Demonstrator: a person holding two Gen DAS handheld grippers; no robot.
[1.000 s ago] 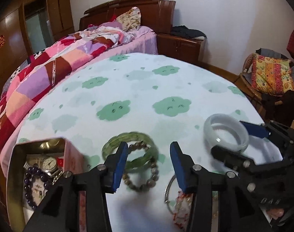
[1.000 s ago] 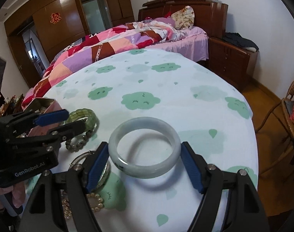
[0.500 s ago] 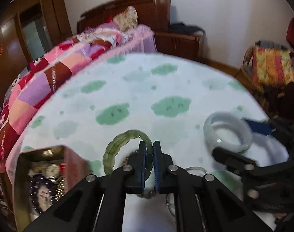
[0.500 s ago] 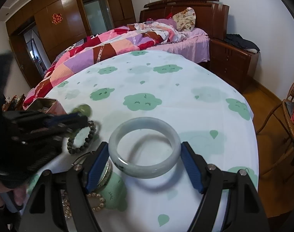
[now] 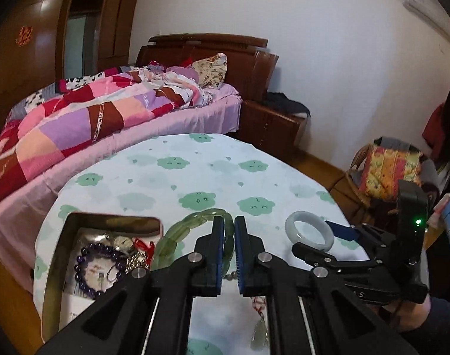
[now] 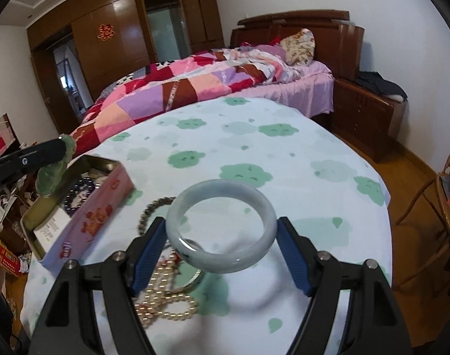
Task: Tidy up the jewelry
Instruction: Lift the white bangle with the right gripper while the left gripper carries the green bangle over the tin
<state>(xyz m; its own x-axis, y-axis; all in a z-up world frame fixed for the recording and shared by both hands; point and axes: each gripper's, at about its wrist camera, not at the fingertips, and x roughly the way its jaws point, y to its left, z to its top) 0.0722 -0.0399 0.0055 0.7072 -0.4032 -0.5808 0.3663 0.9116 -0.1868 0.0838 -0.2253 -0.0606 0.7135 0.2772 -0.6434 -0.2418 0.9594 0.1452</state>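
Left gripper [image 5: 229, 236]: jaws are clenching the rim of the green bead bangle [image 5: 177, 233], which is hanging clear of the cloth beside the tin.
Right gripper [image 6: 222, 247]: pads are pressing both sides of the pale jade bangle [image 6: 222, 224], holding it flat above the pearl bracelet [image 6: 165, 301].
Jewelry tin [image 5: 62, 269]: is sitting open at the left edge of the table [image 6: 284, 162]; a purple bead bracelet [image 5: 91, 269] and a wristwatch [image 5: 121, 241] are lying inside.
Doing the step well: I judge the green bangle is heading for the tin; it is dangling from a narrow pinch, so lowering it over the bare part of the tin floor before letting go should keep it from snagging the wall.
Left on the cloth: a brown bead bracelet [image 6: 151, 211] and a jade pendant on red cord [image 5: 259, 335].
Hard to make out: the gripper bodies are covering the bangle's lower arc and most of the pendant cord; the tin's near corner is being cut off.
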